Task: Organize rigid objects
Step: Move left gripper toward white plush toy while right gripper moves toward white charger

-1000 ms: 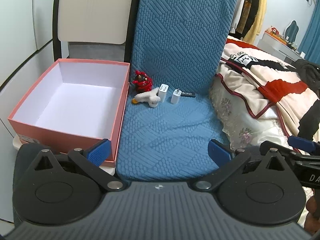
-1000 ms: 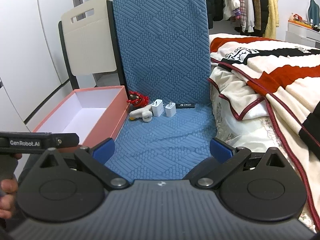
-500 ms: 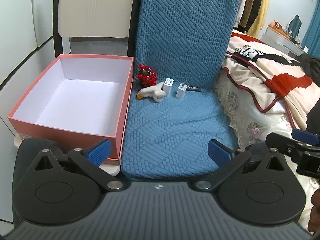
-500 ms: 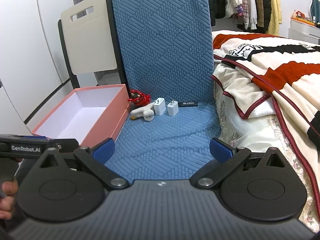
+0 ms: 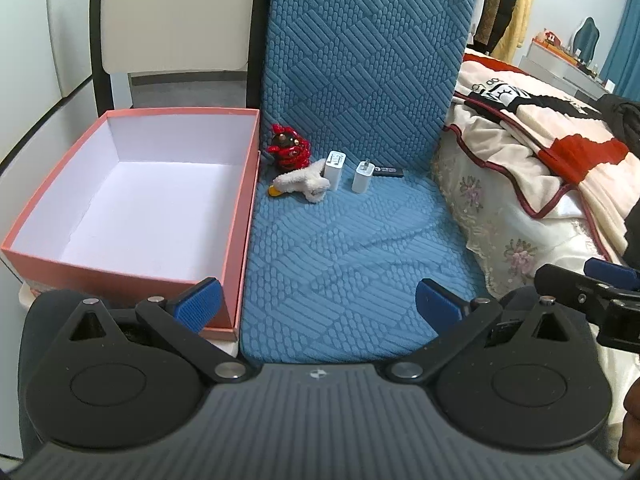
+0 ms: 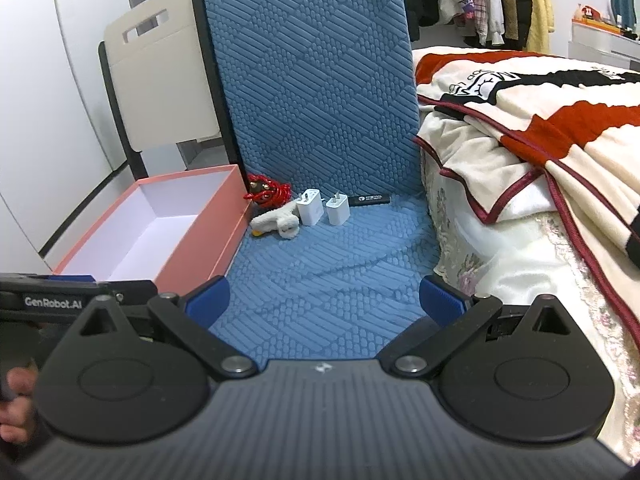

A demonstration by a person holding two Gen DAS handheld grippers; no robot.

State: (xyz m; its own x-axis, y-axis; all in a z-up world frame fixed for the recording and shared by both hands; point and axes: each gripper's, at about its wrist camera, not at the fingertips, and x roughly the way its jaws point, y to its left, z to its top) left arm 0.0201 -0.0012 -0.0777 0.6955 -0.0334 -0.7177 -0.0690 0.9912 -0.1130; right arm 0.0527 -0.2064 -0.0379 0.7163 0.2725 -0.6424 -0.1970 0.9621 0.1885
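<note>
left tool (image 5: 316,300): jaws apart, empty, well short of chargers
right tool (image 6: 322,296): jaws apart, empty
chargers (image 5: 348,170): upright at blue seat (image 5: 340,248) back, beside plush duck (image 5: 300,186)
pink box (image 5: 240,216): left of seat, open

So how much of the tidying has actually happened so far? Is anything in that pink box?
Nothing looks done: the pink box is empty. Nothing is in hand either; the left gripper and right gripper are both open, short of the items. All of it is left on the blue seat: two white chargers, a black stick, a red toy and a white plush.
</note>
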